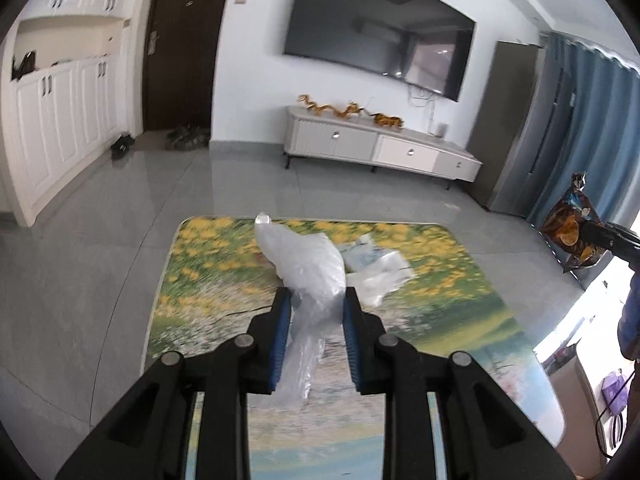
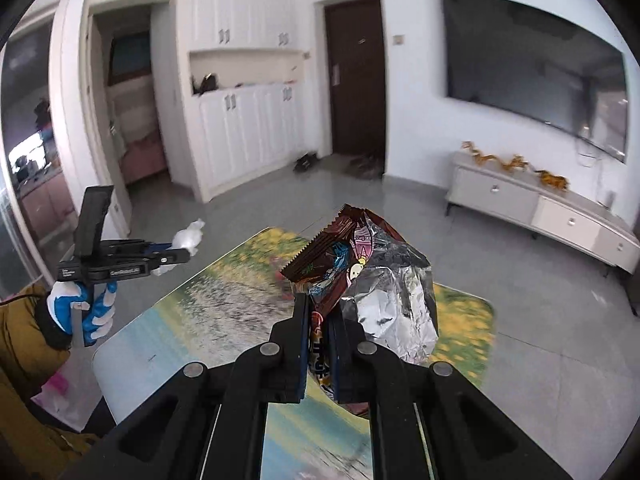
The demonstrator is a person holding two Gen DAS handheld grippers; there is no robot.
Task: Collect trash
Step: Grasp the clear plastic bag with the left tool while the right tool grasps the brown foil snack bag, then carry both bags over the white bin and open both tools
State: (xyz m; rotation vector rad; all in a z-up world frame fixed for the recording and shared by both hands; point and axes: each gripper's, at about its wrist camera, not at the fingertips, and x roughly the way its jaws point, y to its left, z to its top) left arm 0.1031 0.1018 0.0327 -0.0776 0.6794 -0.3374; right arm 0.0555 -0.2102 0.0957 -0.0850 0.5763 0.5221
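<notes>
My left gripper (image 1: 316, 300) is shut on a clear crumpled plastic bag (image 1: 308, 264) and holds it above the flower-print table (image 1: 208, 304). It also shows in the right wrist view (image 2: 176, 256) at the left, with the bag (image 2: 188, 238) sticking out. My right gripper (image 2: 319, 308) is shut on a brown snack wrapper with a silver foil inside (image 2: 360, 276), lifted above the table (image 2: 208, 312). That wrapper also shows in the left wrist view (image 1: 568, 228) at the right edge. More white and clear plastic wrappers (image 1: 376, 268) lie on the table beyond the left gripper.
A white TV cabinet (image 1: 384, 148) with gold ornaments stands under a wall TV (image 1: 380, 36). White cupboards (image 1: 60, 120) and a dark door (image 1: 180, 48) are at the back left. Blue curtains (image 1: 584, 120) hang at the right. Grey tiled floor surrounds the table.
</notes>
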